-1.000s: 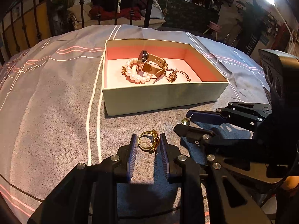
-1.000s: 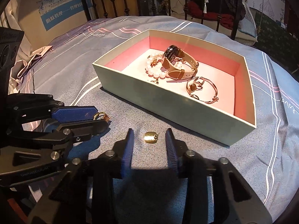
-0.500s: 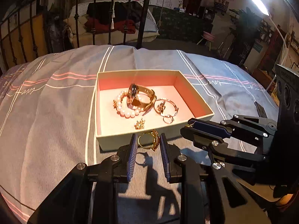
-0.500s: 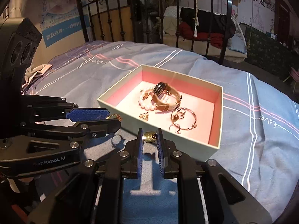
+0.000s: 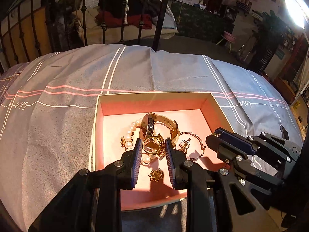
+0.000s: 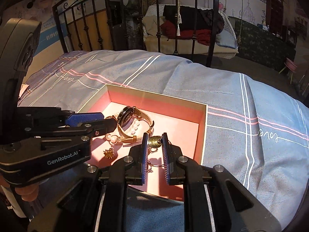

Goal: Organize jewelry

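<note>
An open box with a pink lining (image 5: pixel 154 94) (image 6: pixel 204 135) lies on the bed. Inside are a watch (image 5: pixel 152 127) (image 6: pixel 127 118), a pearl bracelet (image 5: pixel 131 129) (image 6: pixel 114 138), a thin bangle (image 5: pixel 195 141) and a small gold flower piece (image 5: pixel 156 175) (image 6: pixel 109 153). My left gripper (image 5: pixel 152 145) is shut on an ornate gold ring (image 5: pixel 153 145) and hangs over the box, above the watch. My right gripper (image 6: pixel 155 142) is shut on a small gold earring (image 6: pixel 154 142), also over the box, to the right of the left one (image 6: pixel 108 121).
The bed is covered with a grey-blue sheet with white and pink stripes (image 5: pixel 58 135) (image 6: pixel 251 154). A black iron bed frame (image 5: pixel 160 13) (image 6: pixel 193 19) stands at the far end. Part of a hand (image 6: pixel 27 193) shows under the left gripper.
Both grippers rose from the sheet in front of the box and moved forward over it. The right gripper closed on the earring; the left kept its grip on the ring.
</note>
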### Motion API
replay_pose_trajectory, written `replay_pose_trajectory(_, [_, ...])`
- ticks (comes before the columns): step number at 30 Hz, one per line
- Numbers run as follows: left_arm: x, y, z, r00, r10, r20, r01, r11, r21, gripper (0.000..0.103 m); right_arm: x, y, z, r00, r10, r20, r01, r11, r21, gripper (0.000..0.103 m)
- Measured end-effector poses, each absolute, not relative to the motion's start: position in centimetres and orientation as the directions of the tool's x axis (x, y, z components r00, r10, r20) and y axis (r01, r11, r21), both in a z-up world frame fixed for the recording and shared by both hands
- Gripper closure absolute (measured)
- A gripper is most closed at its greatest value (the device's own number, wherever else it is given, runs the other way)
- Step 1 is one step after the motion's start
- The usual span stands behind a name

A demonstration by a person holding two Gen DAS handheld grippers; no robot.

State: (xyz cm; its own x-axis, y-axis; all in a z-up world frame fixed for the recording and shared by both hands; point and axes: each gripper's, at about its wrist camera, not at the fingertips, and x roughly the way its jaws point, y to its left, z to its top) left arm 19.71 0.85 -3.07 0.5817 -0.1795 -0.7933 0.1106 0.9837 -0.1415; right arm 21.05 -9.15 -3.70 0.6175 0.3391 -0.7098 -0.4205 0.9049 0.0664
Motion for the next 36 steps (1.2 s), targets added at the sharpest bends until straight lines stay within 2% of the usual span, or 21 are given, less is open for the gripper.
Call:
replay_pose_trajectory(9, [20.1,0.8,-3.7,0.567,-0.173,-0.805,0.106,0.985,-0.136,0.079,21.4,-8.7,-5.3,0.580,0.333,-0.743,-0.438,0.897,0.061,0.088])
replay_pose_trajectory(19, [20.1,0.7,-3.8,0.567,-0.167,-0.807,0.105,0.986,-0.130,0.077,20.5,-8.7,-5.3,0.591,0.328,-0.737,-0.440,0.897,0.046,0.088])
replay_pose_trajectory(20, [20.1,0.7,-3.8,0.568,-0.165,-0.807,0.105,0.986,-0.128,0.070,20.4,-8.7,-5.3,0.593,0.327,-0.736,-0.439,0.898,0.045,0.081])
replay_pose_trajectory(21, [20.0,0.7,-3.7,0.572,-0.159,-0.805,0.100,0.987,-0.123,0.058,20.2,-8.7,-5.2,0.599,0.324,-0.732,-0.436,0.899,0.042,0.066])
replay_pose_trajectory(22, [19.8,0.8,-3.5,0.579,-0.153,-0.801,0.097,0.988,-0.119,0.051,20.0,-8.8,-5.1,0.609,0.318,-0.727,-0.433,0.901,0.031,0.048])
replay_pose_trajectory(23, [19.6,0.8,-3.4,0.587,-0.152,-0.795,0.098,0.988,-0.117,0.045,19.7,-8.8,-5.0,0.619,0.313,-0.720,-0.431,0.902,0.021,0.046])
replay_pose_trajectory(25, [19.3,0.6,-3.1,0.600,-0.143,-0.787,0.102,0.989,-0.103,0.041,19.3,-8.9,-4.8,0.625,0.311,-0.716,-0.429,0.903,0.018,0.045])
replay_pose_trajectory(26, [19.1,0.6,-2.9,0.602,-0.142,-0.786,0.106,0.990,-0.098,0.034,19.0,-9.0,-4.6,0.633,0.310,-0.710,-0.426,0.904,0.015,0.042])
replay_pose_trajectory(28, [18.1,0.7,-2.4,0.618,-0.164,-0.769,0.123,0.986,-0.112,0.026,17.9,-9.3,-4.2,0.659,0.314,-0.684,-0.425,0.905,0.006,0.025])
replay_pose_trajectory(31, [15.8,1.0,-1.5,0.652,-0.184,-0.736,0.136,0.983,-0.125,0.014,15.7,-9.9,-3.8,0.691,0.329,-0.644,-0.434,0.901,-0.004,0.010])
replay_pose_trajectory(34, [12.5,1.4,-0.4,0.718,-0.195,-0.669,0.138,0.981,-0.138,0.012,12.7,-10.4,-3.7,0.745,0.309,-0.591,-0.416,0.908,-0.049,0.010])
replay_pose_trajectory(36, [10.1,1.6,0.4,0.762,-0.197,-0.617,0.142,0.980,-0.137,0.009,10.5,-11.2,-3.1,0.805,0.291,-0.517,-0.375,0.925,-0.063,0.009])
